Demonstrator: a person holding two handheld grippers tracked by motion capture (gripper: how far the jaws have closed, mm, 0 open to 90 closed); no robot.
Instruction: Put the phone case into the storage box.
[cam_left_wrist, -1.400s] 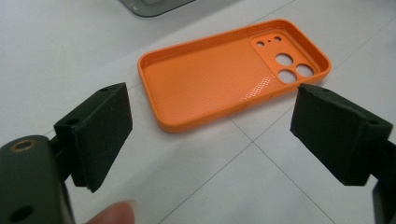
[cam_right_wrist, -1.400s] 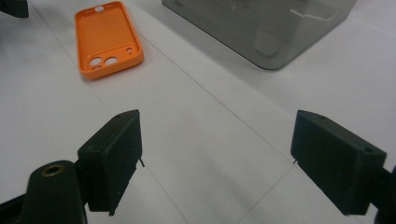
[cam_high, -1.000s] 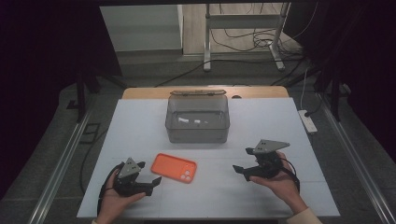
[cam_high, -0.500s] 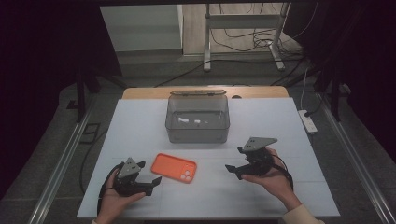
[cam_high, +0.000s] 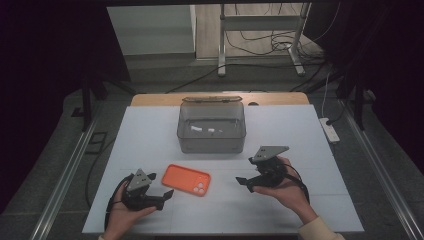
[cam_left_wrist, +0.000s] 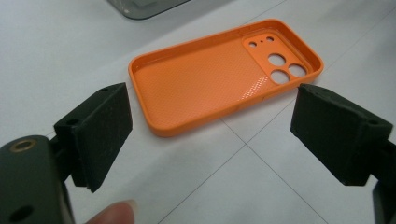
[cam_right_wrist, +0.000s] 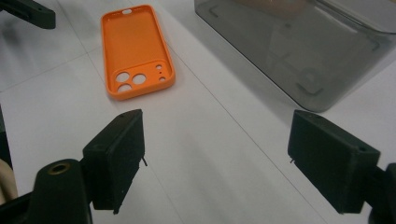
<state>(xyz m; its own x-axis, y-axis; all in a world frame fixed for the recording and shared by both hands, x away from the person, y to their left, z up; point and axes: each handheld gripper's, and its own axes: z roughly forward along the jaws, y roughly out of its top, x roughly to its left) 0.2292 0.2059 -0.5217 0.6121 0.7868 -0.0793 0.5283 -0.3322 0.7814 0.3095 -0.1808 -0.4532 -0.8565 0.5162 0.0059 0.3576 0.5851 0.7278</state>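
High view: the orange case (cam_high: 186, 179) lies flat on the white worktop (cam_high: 300, 130), between the left claw (cam_high: 161, 198) at 8 o'clock and the right claw (cam_high: 244, 184) at 3 o'clock, touching neither.

Left gripper view: jaws apart, case (cam_left_wrist: 219, 79) at 12 o'clock.

Right gripper view: jaws apart, case (cam_right_wrist: 135, 46) at 11 o'clock, grey box (cam_right_wrist: 299, 46) at 1 o'clock.

An orange phone case (cam_high: 186, 179) lies flat on the white table (cam_high: 300, 125), open side up, camera cutouts at one end. It rests empty just in front of a grey translucent box (cam_high: 211, 130).
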